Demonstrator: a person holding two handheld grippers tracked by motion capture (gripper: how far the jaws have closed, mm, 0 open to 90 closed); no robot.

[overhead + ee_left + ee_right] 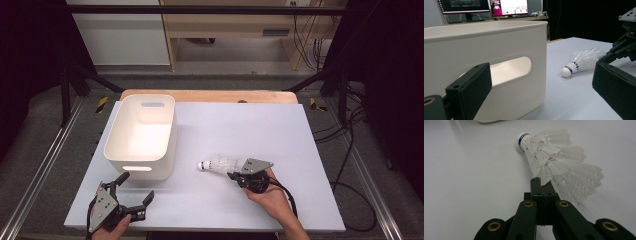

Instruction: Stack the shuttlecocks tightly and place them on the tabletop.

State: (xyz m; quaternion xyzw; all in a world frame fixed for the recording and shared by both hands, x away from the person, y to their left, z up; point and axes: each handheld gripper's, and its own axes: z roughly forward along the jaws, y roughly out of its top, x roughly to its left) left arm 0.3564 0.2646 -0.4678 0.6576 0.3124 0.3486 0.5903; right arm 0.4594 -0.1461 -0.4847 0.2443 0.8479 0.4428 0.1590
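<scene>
Shuttlecock lies on its side on the white table, just right of the white bin. Right gripper has its jaws pressed together, pinching the feather skirt's edge. Left gripper rests spread wide near the bin, holding nothing.

Bright even overhead light, soft shadow beside the white bin, dark surroundings, near jaws blurred, monitors overexposed beyond the left gripper
</scene>
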